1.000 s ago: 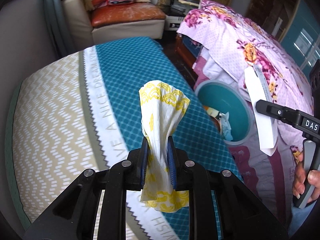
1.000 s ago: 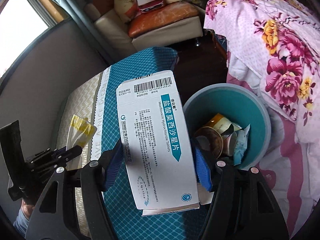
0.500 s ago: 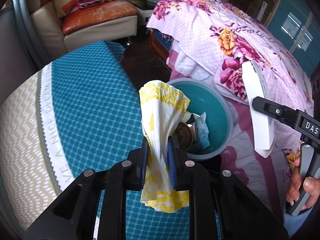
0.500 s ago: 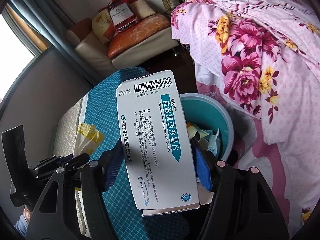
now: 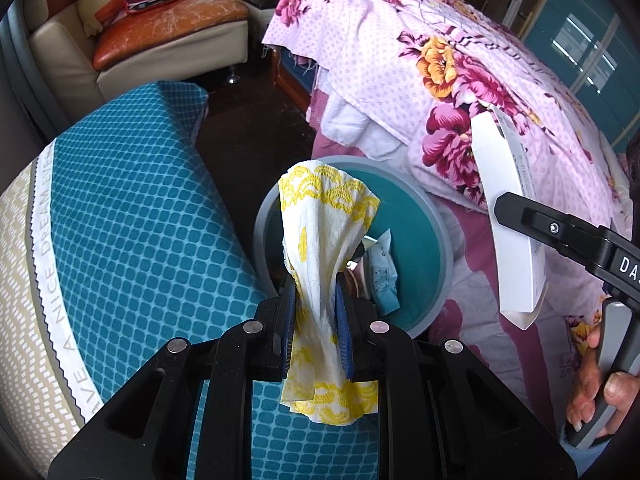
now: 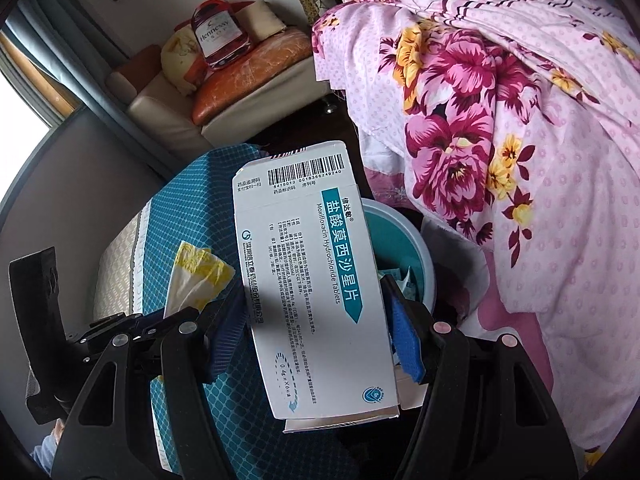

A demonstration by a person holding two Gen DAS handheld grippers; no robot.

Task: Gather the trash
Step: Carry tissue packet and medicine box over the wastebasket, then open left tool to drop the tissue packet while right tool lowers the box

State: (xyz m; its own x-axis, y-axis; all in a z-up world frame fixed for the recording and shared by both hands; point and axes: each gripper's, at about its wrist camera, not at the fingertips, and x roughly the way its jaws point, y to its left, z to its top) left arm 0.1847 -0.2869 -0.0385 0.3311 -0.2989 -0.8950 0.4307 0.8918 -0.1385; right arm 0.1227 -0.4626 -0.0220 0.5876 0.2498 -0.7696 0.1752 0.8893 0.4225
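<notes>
L gripper (image 5: 316, 332) is clamped on a white/yellow napkin (image 5: 326, 240). R gripper (image 6: 316, 328) is clamped on a white medicine box (image 6: 312, 280), one pad on each long edge.

View differences:
- L wrist view: shows bin (image 5: 436, 216) interior, teal, w/ a pale packet (image 5: 384, 276) inside. Box (image 5: 508, 216) appears edge-on, thin, at R. A hand (image 5: 596, 392) grips the R gripper handle.
- R wrist view: shows box's printed face w/ barcode. Box covers most of bin (image 6: 416, 236); only rim and some scraps visible. L gripper (image 6: 160, 320) and napkin (image 6: 196, 276) appear side-on at left.

Orientation:
- Napkin: long axis runs along the fingers; flared end points away from gripper, over bin's near rim. Other end hangs behind the pads.
- Box: long axis along the fingers, barcode end away from gripper. Box sits beside/above bin, near the floral bedspread (image 6: 500, 128).

Teal cushion (image 5: 132, 224) lies left of bin.
</notes>
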